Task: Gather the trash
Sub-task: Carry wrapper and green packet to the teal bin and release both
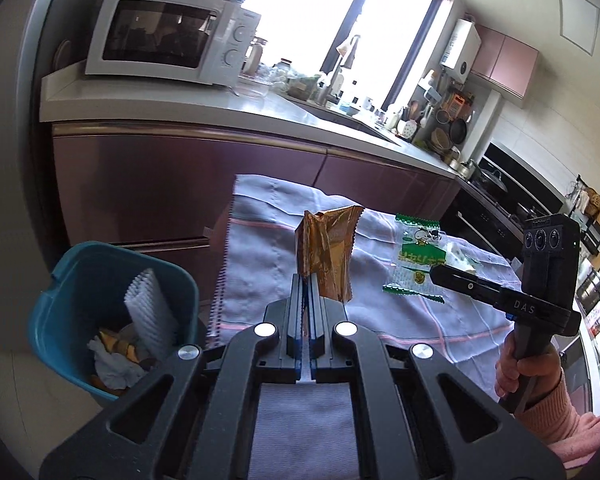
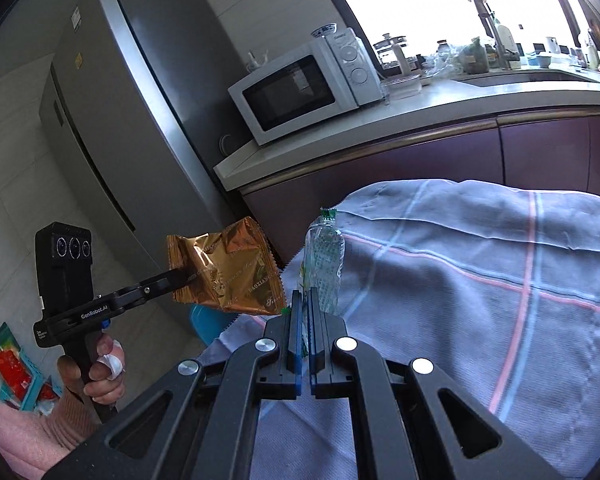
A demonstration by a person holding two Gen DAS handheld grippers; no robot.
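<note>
L gripper (image 1: 305, 280): jaws clamped on lower edge of a gold wrapper (image 1: 327, 254), which stands upright above the checked cloth (image 1: 420, 320), near its L edge. In the R wrist view the same wrapper (image 2: 226, 270) hangs off the L gripper (image 2: 176, 274) beyond the cloth's (image 2: 480, 280) L edge; fingertips hidden behind the foil, print only partly legible.

R gripper (image 2: 304, 296): jaws clamped on bottom end of a clear-and-green wrapper (image 2: 324, 264), held upright over the cloth. L wrist view shows that wrapper (image 1: 416, 260) flat-on at the R gripper (image 1: 434, 272) tip; contents too blurred to identify.

Blue bin (image 1: 80, 280): on floor off the cloth's L edge, holding a white ribbed foam piece (image 1: 150, 312) and crumpled paper plus brown scraps, not identifiable. In the R wrist view only a blue sliver shows under the gold wrapper.

Both hands (image 1: 516, 372) (image 2: 96, 376) partly cut off; pink sleeves run out of frame. 1 finger of the L hand carries a white wrap. Microwave (image 2: 304, 88) sits on the counter end behind; window glare washes out detail.
</note>
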